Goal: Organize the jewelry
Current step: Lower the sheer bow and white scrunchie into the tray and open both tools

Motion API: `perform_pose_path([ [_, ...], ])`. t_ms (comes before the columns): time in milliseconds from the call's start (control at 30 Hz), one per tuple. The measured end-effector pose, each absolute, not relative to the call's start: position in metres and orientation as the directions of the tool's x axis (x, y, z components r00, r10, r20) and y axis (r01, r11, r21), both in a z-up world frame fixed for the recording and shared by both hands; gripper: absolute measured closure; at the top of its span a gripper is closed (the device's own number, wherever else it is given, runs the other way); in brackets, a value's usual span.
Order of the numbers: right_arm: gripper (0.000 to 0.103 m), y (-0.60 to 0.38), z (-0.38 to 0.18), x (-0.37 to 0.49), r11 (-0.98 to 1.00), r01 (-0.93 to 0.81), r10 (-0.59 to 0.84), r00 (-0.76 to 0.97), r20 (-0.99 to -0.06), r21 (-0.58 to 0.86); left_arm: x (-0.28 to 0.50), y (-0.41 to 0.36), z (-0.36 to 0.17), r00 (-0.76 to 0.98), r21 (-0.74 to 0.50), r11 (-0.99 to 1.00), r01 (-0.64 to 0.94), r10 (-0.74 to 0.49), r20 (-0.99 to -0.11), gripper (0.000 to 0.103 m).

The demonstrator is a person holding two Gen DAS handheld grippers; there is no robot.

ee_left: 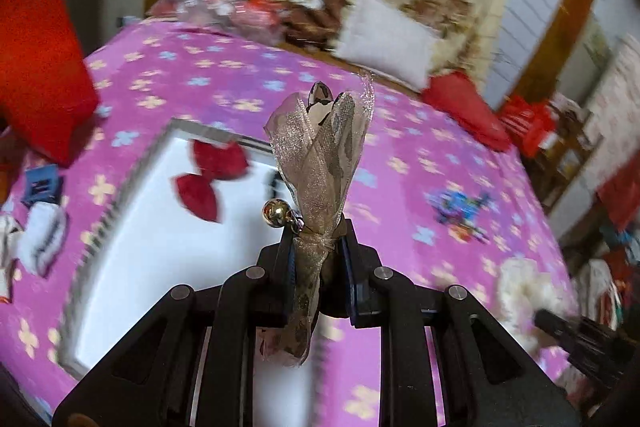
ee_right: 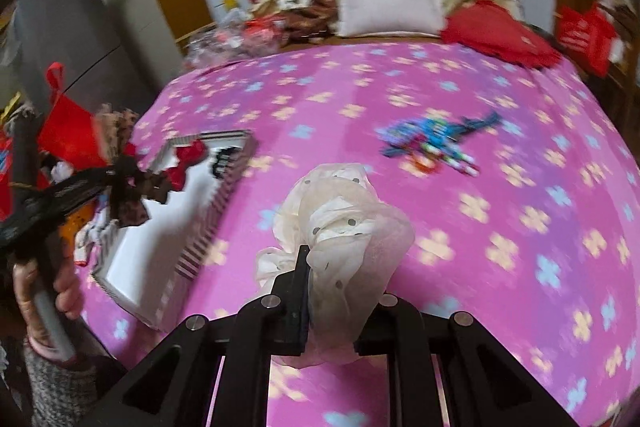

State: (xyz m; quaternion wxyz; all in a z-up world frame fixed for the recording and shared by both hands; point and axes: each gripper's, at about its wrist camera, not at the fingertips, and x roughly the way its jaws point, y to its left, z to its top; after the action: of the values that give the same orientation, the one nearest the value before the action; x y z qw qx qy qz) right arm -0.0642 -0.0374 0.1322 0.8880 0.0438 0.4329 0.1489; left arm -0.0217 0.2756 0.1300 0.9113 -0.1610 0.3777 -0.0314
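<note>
Pink floral bed (ee_right: 440,87) carries a striped box (ee_left: 120,227), centre left, holding one red bow (ee_left: 212,175). Left hand-held gripper (ee_left: 318,239) clamps a gold bow (ee_left: 320,155); right hand-held gripper (ee_right: 340,267) clamps a cream bow (ee_right: 344,219); neither boxed yet.

Both grippers' jaws clamped, loaded

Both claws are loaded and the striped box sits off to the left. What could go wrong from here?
1. The left claw pinches the gauze bow only at its knot; its gold bell hangs outside and might snag the striped box rim.
2. The cream dotted bow bulges over the right claw, hiding one finger, so release may be hard to judge.
3. The red bow already in the box could get covered.
</note>
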Motion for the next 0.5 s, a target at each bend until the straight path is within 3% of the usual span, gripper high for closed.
perform_pose_path([
  [233,0.089,0.063,0.139,-0.018,0.911,-0.364,0.37,0.514,-0.774,0.195,-0.003,0.343,0.085,0.658,-0.403,0.891,-0.207,-0.178,-0.732,0.085],
  [500,0.089,0.176,0.094,0.024,0.854,-0.471,0.425,0.381,-0.821,0.223,0.011,0.363,0.059,0.565,-0.304,0.903,-0.305,-0.085,-0.821,0.085],
])
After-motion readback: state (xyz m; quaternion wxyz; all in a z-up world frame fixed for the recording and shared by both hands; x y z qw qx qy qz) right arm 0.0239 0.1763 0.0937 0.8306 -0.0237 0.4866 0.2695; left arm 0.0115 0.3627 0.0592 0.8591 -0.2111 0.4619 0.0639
